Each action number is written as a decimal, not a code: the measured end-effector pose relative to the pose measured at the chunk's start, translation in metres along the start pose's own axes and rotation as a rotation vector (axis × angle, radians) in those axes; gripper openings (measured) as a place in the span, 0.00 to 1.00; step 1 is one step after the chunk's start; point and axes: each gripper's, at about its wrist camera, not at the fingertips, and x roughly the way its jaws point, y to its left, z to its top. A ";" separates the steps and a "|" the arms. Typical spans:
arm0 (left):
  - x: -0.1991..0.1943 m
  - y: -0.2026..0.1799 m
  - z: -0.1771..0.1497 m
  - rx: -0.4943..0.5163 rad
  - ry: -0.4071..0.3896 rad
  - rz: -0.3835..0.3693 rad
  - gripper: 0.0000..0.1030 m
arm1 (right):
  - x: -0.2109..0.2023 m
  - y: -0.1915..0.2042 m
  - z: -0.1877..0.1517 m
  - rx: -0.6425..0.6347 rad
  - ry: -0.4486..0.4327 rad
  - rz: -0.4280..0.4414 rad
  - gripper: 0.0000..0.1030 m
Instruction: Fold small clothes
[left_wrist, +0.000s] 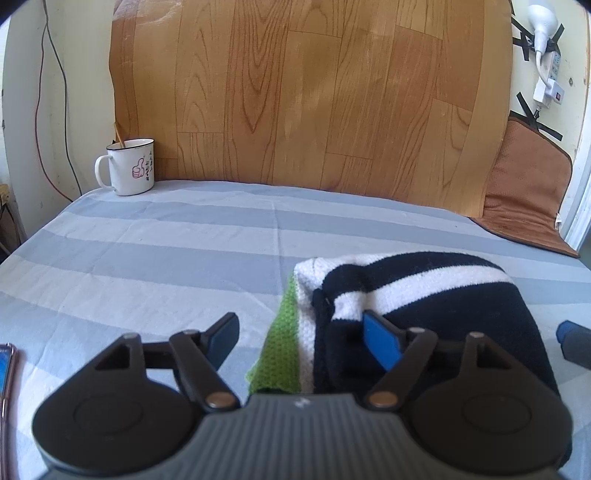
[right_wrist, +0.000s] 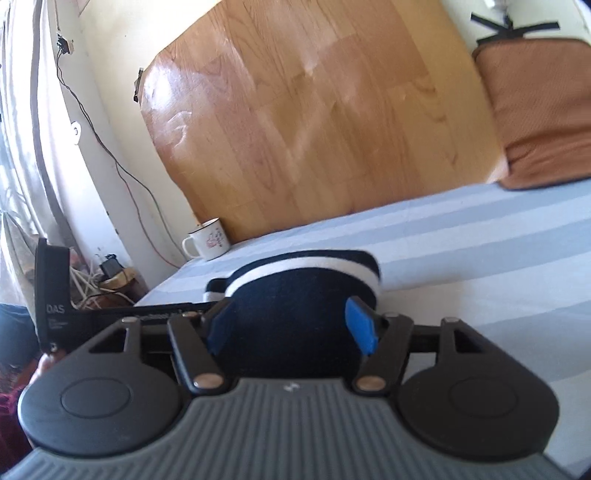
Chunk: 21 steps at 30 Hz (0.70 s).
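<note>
Striped grey-blue sheet underfoot, smooth and flat, good ground for a fold.

Probably at the letting-go or tidying stage, judging by how compact the bundle already lies. Best done so: draw both tools back low and straight, without snagging a loop of the loose knit on a pad corner. Then check the near left side, where a green edge sticks out past the white and dark layers; tuck or square it if a neat packet is wanted. Press lightly rather than drag, since soft knit like this likely creeps and springs open.

Left gripper: jaws well apart, clamped on nothing. Left pad over bare sheet, right pad over the dark part of the folded knit garment, green edge between the two. Cannot tell whether the right pad rests on the wool or hangs just above it.

Right gripper: jaws likewise apart, holding nothing. Dark knit visible in the gap between the blue pads, neither pad pressing on it. Seen from the left wrist, only one fingertip, just beside the garment's right edge.

Farther on, garment's white band curving over the top of the bundle, bare sheet beyond. Far left at the sheet's end, white mug against a wood-pattern panel; far right, brown cushion.
</note>
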 end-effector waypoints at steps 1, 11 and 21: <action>-0.002 0.001 -0.001 -0.003 -0.004 -0.001 0.73 | -0.002 -0.004 -0.002 0.011 -0.002 -0.013 0.66; -0.021 0.007 -0.010 -0.020 -0.036 -0.008 0.74 | -0.003 -0.042 -0.018 0.208 0.069 -0.042 0.68; -0.053 0.040 -0.021 -0.158 -0.072 -0.157 0.82 | -0.007 -0.038 -0.022 0.214 0.074 -0.011 0.69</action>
